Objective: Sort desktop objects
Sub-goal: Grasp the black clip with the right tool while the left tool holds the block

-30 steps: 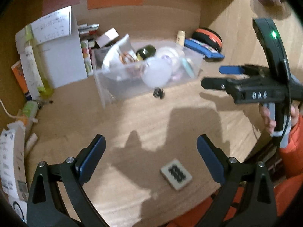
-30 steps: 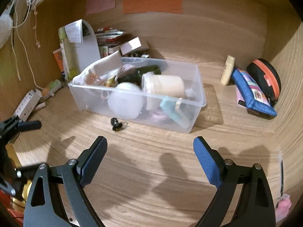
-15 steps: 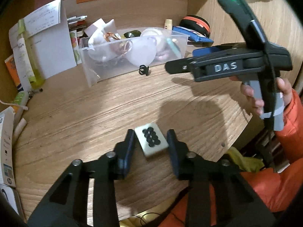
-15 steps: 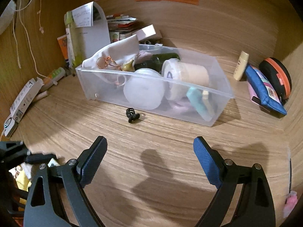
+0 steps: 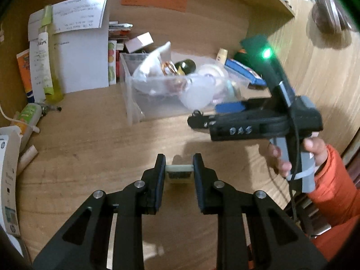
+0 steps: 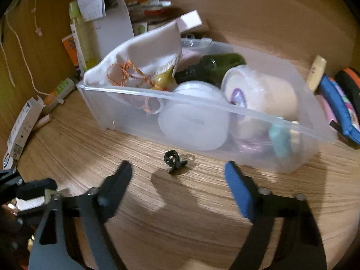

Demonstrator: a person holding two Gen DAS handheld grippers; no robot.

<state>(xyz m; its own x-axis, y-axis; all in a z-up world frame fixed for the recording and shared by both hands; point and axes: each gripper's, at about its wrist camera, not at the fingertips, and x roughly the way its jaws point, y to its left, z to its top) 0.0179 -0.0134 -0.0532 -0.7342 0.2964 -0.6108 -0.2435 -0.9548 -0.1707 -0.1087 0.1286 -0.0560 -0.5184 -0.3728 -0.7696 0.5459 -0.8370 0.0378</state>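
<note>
My left gripper (image 5: 179,165) is shut on a small white block with black dots (image 5: 179,172) and holds it above the wooden desk (image 5: 90,135). My right gripper (image 6: 177,175) is open and empty, and it also shows in the left wrist view (image 5: 202,118). It hovers just in front of a small black clip (image 6: 174,158) lying on the desk, close to the clear plastic bin (image 6: 292,148). The bin (image 5: 135,110) holds a white pouch (image 6: 144,60), a dark green bottle (image 6: 216,65), round white jars (image 6: 193,123) and other small items.
Papers and a green tube (image 5: 48,67) stand at the back left. A white box (image 6: 22,126) lies at the left. A blue pouch (image 6: 337,105) and an orange-black case (image 6: 351,81) lie right of the bin. A small cream bottle (image 6: 317,72) stands behind the bin.
My left gripper closed on the white block and lifted it off the desk. My right gripper moved forward and down towards the black clip and the bin.
</note>
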